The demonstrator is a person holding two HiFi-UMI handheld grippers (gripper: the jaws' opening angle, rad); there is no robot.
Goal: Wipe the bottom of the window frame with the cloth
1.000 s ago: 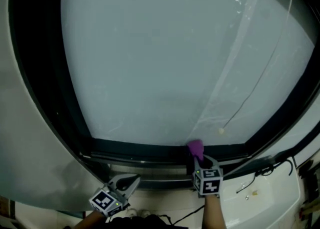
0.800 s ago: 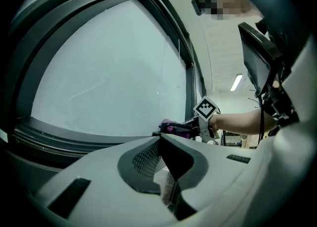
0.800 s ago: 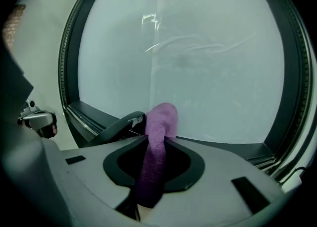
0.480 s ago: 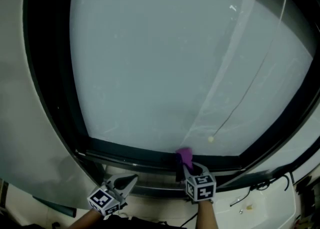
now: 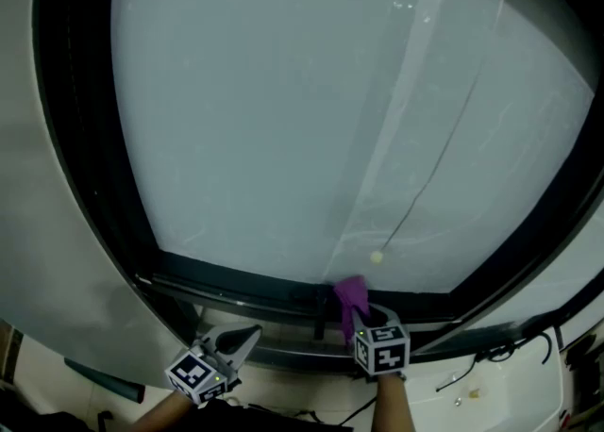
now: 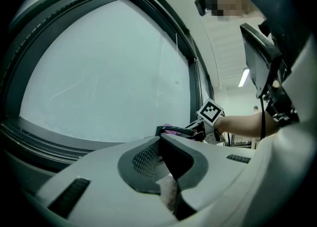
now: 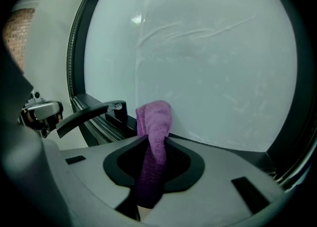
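A purple cloth [image 5: 351, 294] is pressed against the dark bottom rail of the window frame [image 5: 236, 287], where it meets the frosted pane. My right gripper [image 5: 364, 313] is shut on the cloth. In the right gripper view the cloth [image 7: 156, 117] stands up between the jaws of the right gripper [image 7: 154, 141] and touches the glass. My left gripper [image 5: 249, 337] hangs lower left, below the rail, shut and holding nothing. In the left gripper view the left gripper [image 6: 159, 142] has its jaws meeting, and the cloth [image 6: 171, 132] shows just beyond them.
A black window handle [image 7: 91, 113] juts out just left of the cloth. A thin pull cord with a bead [image 5: 377, 257] hangs before the pane above the cloth. A white sill with a black cable [image 5: 491, 343] lies at the lower right.
The head view has shifted. The right gripper with the cloth stays on the bottom rail and now sits a little further right of the handle. The left gripper has hardly moved.
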